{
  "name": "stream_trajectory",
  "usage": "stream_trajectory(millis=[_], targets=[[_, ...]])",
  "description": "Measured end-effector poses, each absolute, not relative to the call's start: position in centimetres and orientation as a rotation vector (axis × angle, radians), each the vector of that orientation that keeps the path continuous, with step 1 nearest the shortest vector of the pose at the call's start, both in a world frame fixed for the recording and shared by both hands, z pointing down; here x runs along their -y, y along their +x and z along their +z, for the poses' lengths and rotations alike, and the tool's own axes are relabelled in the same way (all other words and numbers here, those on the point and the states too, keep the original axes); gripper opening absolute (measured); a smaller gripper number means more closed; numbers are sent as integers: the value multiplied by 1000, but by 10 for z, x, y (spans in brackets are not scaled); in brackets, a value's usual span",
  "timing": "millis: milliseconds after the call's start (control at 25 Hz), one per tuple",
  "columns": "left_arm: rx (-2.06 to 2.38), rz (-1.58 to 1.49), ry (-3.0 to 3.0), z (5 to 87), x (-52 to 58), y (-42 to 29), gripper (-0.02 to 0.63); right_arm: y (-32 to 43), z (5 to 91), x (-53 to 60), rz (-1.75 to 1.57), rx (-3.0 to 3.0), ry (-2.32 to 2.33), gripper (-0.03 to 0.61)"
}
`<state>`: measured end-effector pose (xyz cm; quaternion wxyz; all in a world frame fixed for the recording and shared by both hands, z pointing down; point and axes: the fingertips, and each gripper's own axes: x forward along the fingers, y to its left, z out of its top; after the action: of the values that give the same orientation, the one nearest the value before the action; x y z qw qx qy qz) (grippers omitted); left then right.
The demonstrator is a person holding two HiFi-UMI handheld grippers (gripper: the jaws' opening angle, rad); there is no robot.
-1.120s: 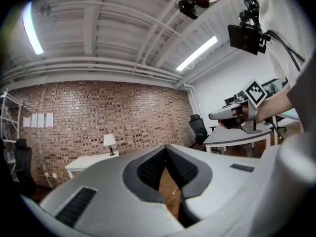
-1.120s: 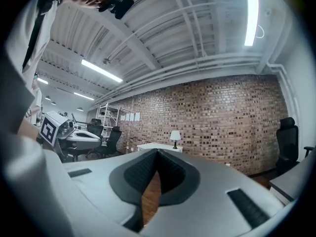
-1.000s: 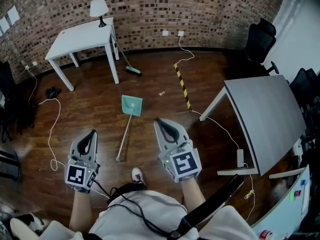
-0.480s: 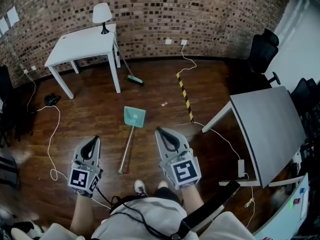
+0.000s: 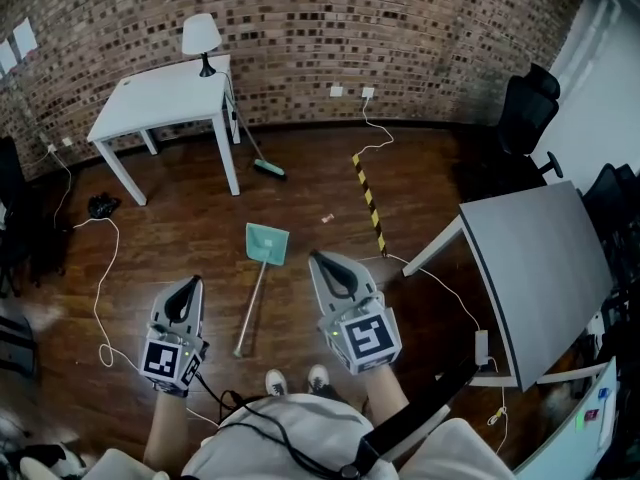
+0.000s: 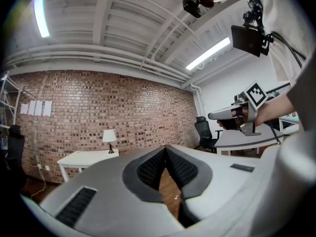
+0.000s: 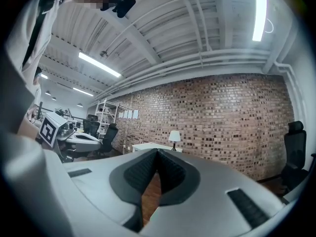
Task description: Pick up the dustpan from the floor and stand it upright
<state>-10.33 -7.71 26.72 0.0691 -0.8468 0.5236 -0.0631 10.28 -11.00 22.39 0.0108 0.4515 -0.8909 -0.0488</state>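
While both sit clenched and empty, left gripper [image 5: 186,286] and right gripper [image 5: 322,263] hover level | dustpan [image 5: 266,244] lies flat on floor [image 5: 300,188], between and just ahead | step: approach; next: open one gripper, lower onto handle [image 5: 252,303]

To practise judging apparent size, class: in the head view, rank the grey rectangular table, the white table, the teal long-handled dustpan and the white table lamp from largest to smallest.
1. Grey rectangular table, though it stands nearer the camera
2. White table
3. Teal long-handled dustpan
4. White table lamp
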Motion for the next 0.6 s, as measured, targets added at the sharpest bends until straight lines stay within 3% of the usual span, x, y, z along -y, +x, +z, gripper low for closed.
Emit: stream_trajectory(millis=[600], targets=[[-1589, -349, -2629, 319, 98, -157, -8, 42, 286, 156, 36, 2725, 1357, -14]])
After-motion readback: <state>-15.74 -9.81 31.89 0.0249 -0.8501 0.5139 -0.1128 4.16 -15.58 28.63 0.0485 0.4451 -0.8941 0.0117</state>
